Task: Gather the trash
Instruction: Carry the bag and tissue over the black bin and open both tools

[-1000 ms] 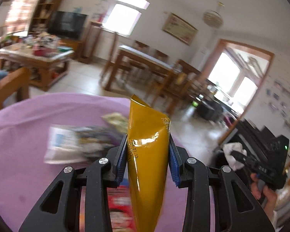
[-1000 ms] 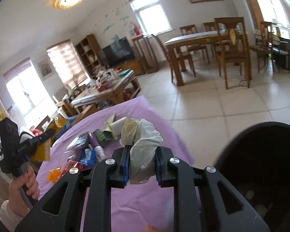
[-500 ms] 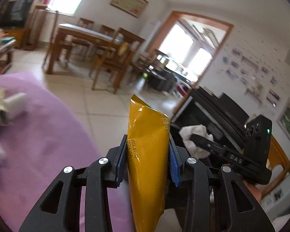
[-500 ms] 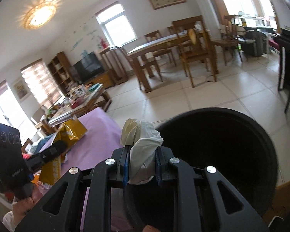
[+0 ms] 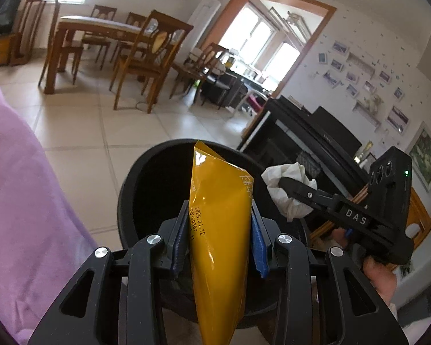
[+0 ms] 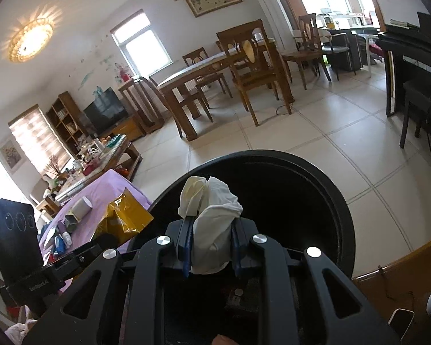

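Tiled living-room floor spreads behind the black bin (image 6: pixel 316 189), which sits beside my purple-covered table (image 5: pixel 17 201). I have the left gripper (image 5: pixel 219 238) clenched on a yellow pouch (image 5: pixel 218 230) and the right gripper (image 6: pixel 211 244) clamped on a crumpled white tissue (image 6: pixel 215 221); both pieces hang over the bin's mouth. I judge this the drop step: next I need to open both jaws so the trash falls inside the rim. More litter waits on the table. The pouch shows a date, 2026.01.12; the right gripper's body reads DAS.
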{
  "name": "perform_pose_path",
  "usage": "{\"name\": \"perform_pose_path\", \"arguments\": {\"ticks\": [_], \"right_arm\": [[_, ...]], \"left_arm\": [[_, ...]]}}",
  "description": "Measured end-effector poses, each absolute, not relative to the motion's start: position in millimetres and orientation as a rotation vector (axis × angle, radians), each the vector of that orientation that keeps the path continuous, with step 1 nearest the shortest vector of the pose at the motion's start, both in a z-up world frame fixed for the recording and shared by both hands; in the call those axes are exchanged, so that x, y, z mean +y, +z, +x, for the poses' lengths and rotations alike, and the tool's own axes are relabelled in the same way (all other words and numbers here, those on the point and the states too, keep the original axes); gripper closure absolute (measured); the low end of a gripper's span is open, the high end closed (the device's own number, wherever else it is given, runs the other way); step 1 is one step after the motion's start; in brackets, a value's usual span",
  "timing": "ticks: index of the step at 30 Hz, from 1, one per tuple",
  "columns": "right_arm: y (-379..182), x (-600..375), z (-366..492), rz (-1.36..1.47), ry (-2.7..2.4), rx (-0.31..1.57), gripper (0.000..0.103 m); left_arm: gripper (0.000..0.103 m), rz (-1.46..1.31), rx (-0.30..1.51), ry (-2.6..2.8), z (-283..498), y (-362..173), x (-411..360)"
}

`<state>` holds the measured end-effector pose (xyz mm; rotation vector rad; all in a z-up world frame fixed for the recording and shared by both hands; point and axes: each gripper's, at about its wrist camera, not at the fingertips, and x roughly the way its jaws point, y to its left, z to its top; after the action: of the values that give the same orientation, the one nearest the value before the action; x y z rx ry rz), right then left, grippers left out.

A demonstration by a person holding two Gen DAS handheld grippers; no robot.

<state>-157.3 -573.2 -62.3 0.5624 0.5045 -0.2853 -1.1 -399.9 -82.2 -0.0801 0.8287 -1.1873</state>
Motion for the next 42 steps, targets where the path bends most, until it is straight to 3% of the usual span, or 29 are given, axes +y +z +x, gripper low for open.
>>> {"name": "perform_pose_path", "arguments": {"ticks": [4, 7, 8, 9, 10, 15, 19, 30, 38, 42], "right_arm": [[-69.2, -579.2, -156.1, 0.575, -0.292, 0.511, 0.079], [-71.2, -577.6, -160.7, 0.586, -0.296, 0.517, 0.07], [-72.2, -579.0, -160.7, 0.593, -0.303, 0.521, 0.049], [-72.5, -580.2, -162.5, 0.599, -0.31, 0.518, 0.028], [-72.2, -581.4, -164.7, 0.606, -0.311, 0.513, 0.025], [-68.4, -579.1, -165.4, 0.591, -0.312, 0.515, 0.024], [-64.6, -570.5, -158.7, 0.57, -0.296, 0.523, 0.022], [-50.1, -492.5, -94.5, 0.43, -0.141, 0.586, 0.022], [-33.2, -412.0, -24.1, 0.29, 0.025, 0.629, 0.022], [-22.2, -366.9, 17.7, 0.212, 0.106, 0.633, 0.022]], "left_arm": [[0.062, -0.039, 0.835, -1.184, -3.4, -85.3, -402.2], [0.036, -0.011, 0.836, -1.162, -4.6, -83.5, -406.5], [0.022, -0.008, 0.833, -1.155, -4.6, -82.8, -404.5], [0.016, -0.005, 0.822, -1.145, -5.3, -82.4, -404.0], [0.016, -0.003, 0.813, -1.14, -5.5, -80.1, -401.6], [0.008, 0.012, 0.793, -1.105, -4.5, -70.1, -387.9], [0.008, 0.013, 0.762, -1.073, -3.6, -57.5, -362.2], [0.008, 0.008, 0.643, -0.699, 62.5, -8.0, -184.0], [0.008, 0.045, 0.799, -0.423, 159.1, -20.9, -84.4], [0.018, 0.021, 0.854, -0.418, 192.1, -30.5, -75.4]]}}
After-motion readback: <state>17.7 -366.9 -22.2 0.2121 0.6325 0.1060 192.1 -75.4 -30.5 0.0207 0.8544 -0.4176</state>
